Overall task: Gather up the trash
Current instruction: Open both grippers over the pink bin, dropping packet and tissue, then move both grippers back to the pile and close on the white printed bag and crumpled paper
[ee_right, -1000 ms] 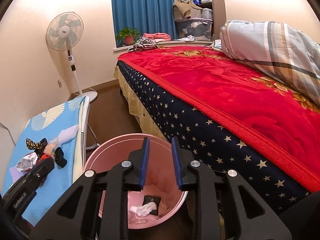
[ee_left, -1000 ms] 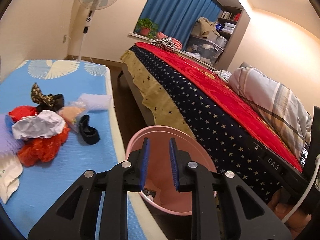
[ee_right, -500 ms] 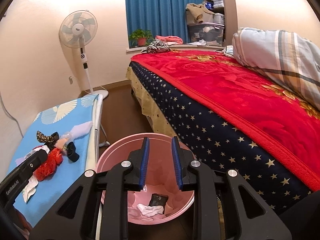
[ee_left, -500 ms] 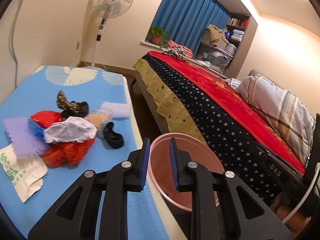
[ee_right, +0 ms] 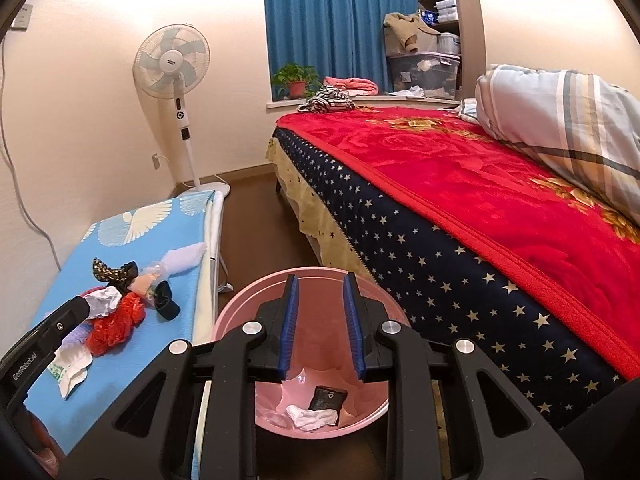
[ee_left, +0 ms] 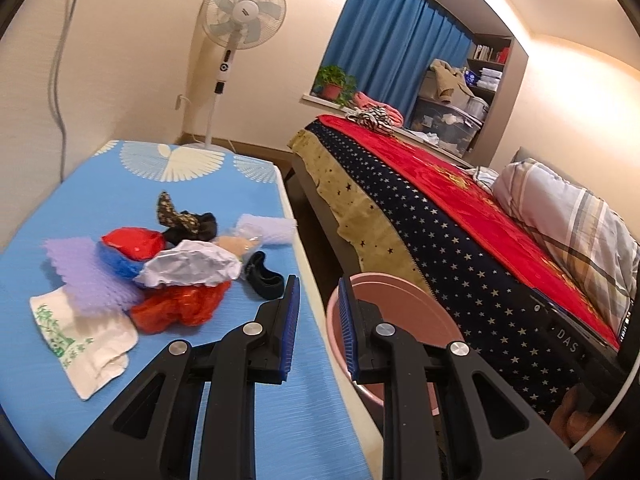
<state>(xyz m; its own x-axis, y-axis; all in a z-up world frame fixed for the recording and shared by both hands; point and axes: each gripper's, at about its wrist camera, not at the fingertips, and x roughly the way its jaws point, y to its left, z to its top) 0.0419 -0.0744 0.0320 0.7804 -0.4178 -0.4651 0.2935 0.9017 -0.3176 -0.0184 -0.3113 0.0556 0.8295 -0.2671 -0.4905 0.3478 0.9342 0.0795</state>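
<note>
Left wrist view first: the left gripper (ee_left: 318, 320) hangs with its blue-padded jaws parted a moderate way and nothing between them, poised over the edge where the blue table (ee_left: 248, 408) meets the pink bin (ee_left: 412, 312). The bin stands on the floor between the table and the bed (ee_left: 460, 216); from this angle only its rim and upper inner wall show, so its contents cannot be made out. On the table, to the left of the gripper, lies the trash pile (ee_left: 160, 272): a crumpled white paper (ee_left: 192, 266) on top, a red crinkly wrapper (ee_left: 180, 308) beneath it, a purple foam sheet (ee_left: 88, 276), a white printed bag (ee_left: 84, 336), and a black loop-shaped scrap (ee_left: 264, 274) nearest the fingers but apart from them. A standing fan (ee_left: 240, 16) is against the far wall.

Right wrist view: the right gripper (ee_right: 322, 328) is held directly above the pink bin (ee_right: 240, 312), jaws likewise parted and empty. Looking down between them, the bin holds a black packet (ee_right: 329, 398) and a crumpled white tissue (ee_right: 312, 418) on its bottom, touching each other. The trash pile (ee_right: 116, 316) sits on the blue table (ee_right: 132, 364) off to the left, with the left gripper's black body (ee_right: 40, 344) reaching in just beside it.
</note>
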